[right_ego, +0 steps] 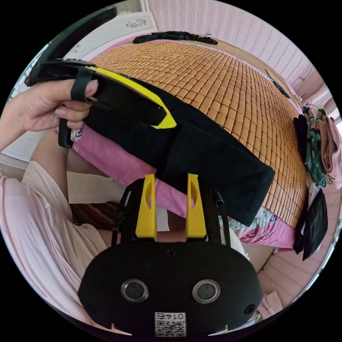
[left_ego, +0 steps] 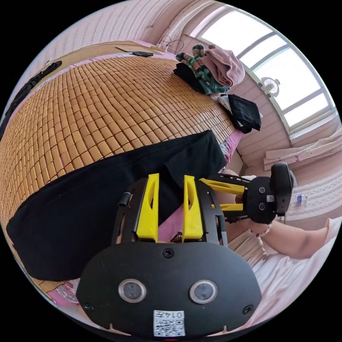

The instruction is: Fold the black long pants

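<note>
In your left gripper view, the woven bamboo mat [left_ego: 89,107] covered the bed from the left edge across, and the black long pants [left_ego: 92,199] lay flat along its near edge, stretching from the far left toward the middle, their end reaching the bed's edge near the centre. Your left gripper [left_ego: 170,178] hung over the pants' near edge with its two yellow jaws standing apart, a strip of pink bedding visible between them, clamping nothing. Just to its right your right gripper [left_ego: 210,194] pointed in toward the same end of the pants; I could not tell from this angle whether its jaws pressed cloth. Further right and farther back sat a pile of clothes [left_ego: 210,67] and a folded black garment [left_ego: 244,112] at the bed's edge, below the window [left_ego: 281,67]. In your right gripper view, your hand [right_ego: 50,103] at the left held the left gripper [right_ego: 164,121], its yellow jaw lying against the top of the pants [right_ego: 213,160], which ran from there rightward along the edge of the mat [right_ego: 213,82]. The right gripper [right_ego: 171,178] sat at centre, its yellow jaws spread apart with their tips at the pants' hanging lower edge and pink bedding between them. At the far right stood the clothes pile [right_ego: 320,149].
</note>
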`<action>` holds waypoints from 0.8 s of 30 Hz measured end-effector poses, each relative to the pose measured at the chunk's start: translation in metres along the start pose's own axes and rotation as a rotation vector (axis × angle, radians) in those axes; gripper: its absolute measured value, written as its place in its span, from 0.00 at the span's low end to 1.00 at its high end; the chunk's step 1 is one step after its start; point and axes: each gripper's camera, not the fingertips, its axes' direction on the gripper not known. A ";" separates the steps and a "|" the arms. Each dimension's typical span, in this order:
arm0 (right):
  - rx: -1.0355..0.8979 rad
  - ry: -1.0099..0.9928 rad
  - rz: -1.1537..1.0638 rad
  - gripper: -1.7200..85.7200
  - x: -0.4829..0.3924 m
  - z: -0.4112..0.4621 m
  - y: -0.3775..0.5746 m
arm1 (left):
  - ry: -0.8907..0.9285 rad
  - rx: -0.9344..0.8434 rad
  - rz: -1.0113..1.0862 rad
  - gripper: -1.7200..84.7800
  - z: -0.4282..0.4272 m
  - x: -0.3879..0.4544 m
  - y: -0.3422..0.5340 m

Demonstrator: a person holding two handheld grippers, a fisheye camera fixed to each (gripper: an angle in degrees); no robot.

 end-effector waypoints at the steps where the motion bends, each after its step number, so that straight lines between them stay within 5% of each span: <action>1: 0.002 0.046 0.006 0.16 -0.005 0.001 -0.001 | -0.036 -0.031 0.026 0.14 0.006 0.004 -0.005; 5: -0.029 0.078 0.037 0.14 -0.015 0.001 -0.010 | -0.173 -0.138 0.102 0.14 0.027 0.015 -0.012; 13: -0.048 -0.040 0.120 0.09 0.006 -0.014 -0.015 | -0.141 -0.195 0.133 0.07 0.015 0.017 0.000; 24: 0.211 -0.429 0.040 0.05 0.012 -0.097 -0.054 | 0.005 0.132 -0.002 0.06 -0.086 -0.036 0.083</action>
